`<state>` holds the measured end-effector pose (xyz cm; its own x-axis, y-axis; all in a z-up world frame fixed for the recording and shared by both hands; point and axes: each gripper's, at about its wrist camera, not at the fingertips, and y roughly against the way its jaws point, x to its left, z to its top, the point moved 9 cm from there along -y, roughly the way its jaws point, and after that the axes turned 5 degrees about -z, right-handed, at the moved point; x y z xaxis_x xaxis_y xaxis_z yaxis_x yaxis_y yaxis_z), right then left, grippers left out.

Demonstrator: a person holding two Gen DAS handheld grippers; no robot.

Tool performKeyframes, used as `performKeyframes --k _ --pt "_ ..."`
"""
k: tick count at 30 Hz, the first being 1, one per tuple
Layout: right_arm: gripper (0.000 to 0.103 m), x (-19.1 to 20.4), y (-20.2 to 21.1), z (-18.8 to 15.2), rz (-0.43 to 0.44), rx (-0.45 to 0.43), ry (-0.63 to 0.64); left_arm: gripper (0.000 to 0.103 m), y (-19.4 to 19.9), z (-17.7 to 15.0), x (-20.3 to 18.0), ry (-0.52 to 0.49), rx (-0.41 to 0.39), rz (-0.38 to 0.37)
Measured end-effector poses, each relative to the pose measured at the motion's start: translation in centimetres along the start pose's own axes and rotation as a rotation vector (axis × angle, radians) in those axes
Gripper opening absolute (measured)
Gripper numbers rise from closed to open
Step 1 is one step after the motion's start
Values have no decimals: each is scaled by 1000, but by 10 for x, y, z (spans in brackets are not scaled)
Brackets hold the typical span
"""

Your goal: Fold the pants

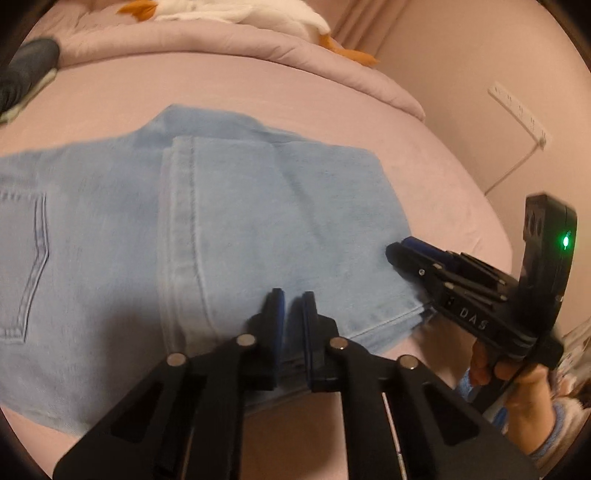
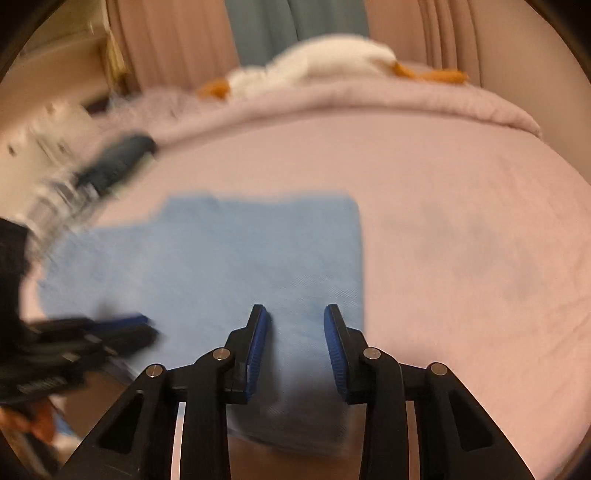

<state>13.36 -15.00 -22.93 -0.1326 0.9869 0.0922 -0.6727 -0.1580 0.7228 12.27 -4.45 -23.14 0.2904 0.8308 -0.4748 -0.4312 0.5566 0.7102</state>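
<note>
Both tools are kept at the near edge of the folded pants [image 1: 229,221] on the bed [image 1: 424,155]: left tool [image 1: 293,308] nearly closed, empty; right tool [image 2: 295,325] wide, ready to grasp.

The left wrist view sits low over the near edge of the bed [image 1: 332,92], looking across the folded pants [image 1: 221,221] toward the white plush toy [image 1: 240,14] at 12 o'clock, with the right tool [image 1: 397,254] at 3 o'clock. The right wrist view faces likewise, close above the pants [image 2: 221,258], the left tool [image 2: 144,328] at 9 o'clock. Both share pants, bed and plush toy [image 2: 325,59].
</note>
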Motion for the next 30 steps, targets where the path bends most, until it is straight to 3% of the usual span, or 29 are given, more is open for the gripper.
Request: performKeyframes --k 5,9,11,14,16,18,21,24,30 --pt "32 15 12 8 -58 -15 61 5 5 -2 5 71 -6 -57" --pt "32 50 22 37 -3 -93 165 5 11 -4 -3 83 -11 -57" --pt "32 67 9 44 57 -68 174 4 14 -5 -4 83 -13 -57" --pt "26 78 -27 50 59 -2 173 4 14 -4 -4 90 -18 -57" --pt "26 80 -54 50 50 91 145 4 15 -5 -4 87 -23 -55" --pt "26 83 -60 51 37 103 142 4 16 -6 -4 90 -25 -57" --pt "26 85 -56 51 32 107 152 4 17 -7 -3 94 -27 -58" --pt "26 78 -45 47 88 99 104 4 20 -11 -3 92 -28 -59" --pt "26 47 3 29 72 7 90 4 18 -8 -3 84 -28 -55"
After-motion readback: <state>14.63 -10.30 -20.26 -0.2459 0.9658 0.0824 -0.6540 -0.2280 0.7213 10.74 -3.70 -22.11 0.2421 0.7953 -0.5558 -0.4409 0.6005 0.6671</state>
